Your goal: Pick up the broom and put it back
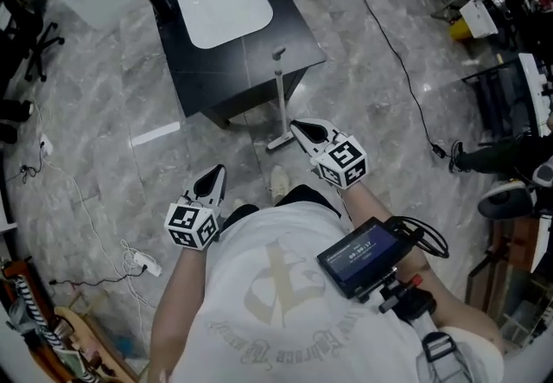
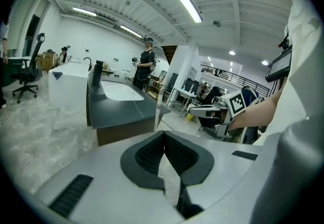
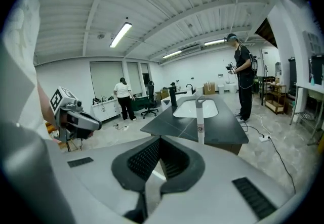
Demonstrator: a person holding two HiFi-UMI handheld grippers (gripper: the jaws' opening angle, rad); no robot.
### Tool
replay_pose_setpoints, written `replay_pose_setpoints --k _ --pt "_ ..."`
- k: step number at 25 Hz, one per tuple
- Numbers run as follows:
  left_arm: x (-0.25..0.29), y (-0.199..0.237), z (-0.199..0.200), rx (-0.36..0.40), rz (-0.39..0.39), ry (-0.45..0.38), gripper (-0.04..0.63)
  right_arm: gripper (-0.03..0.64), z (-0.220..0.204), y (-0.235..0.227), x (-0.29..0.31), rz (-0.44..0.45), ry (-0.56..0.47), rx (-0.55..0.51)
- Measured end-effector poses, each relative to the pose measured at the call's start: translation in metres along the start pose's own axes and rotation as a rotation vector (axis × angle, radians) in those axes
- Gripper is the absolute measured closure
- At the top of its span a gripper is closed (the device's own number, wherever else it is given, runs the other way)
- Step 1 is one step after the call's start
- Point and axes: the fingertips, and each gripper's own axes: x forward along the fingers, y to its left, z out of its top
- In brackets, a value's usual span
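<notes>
Pretty much done, I'd say. Closest in, the left gripper point(image 1: 214, 174) hangs by the person's hip, jaws pressed together with nothing in them. The right gripper point(image 1: 298, 125) is the same, jaws together and empty. Just past it the broom point(image 1: 281, 100) stands upright on the floor, handle against the edge of the black desk point(image 1: 216, 70), and neither gripper touches it. If that's its spot, nothing's left.

White printed T-shirt point(image 1: 259, 286); left tongs point(image 1: 216, 174), right tongs point(image 1: 296, 124) — white, black-padded
</notes>
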Motion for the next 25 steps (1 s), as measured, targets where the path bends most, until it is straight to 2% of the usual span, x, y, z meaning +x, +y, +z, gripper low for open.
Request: replay_pose_setpoints --k 12,19,25 --pt "-0.012 -0.021 0.003 0.075 -0.113 0.005 0.583 0.6 0.003 0.044 -0.049 -0.074 -0.073 0.032" --pt "-0.016 -0.024 0.003 0.092 -0.137 0.006 0.583 0.6 -0.002 0.056 -0.054 -0.085 -0.083 0.05" --pt "-0.024 -0.03 -0.006 0.077 -0.148 0.017 0.583 0.6 -0.005 0.066 -0.058 -0.084 -0.07 0.057"
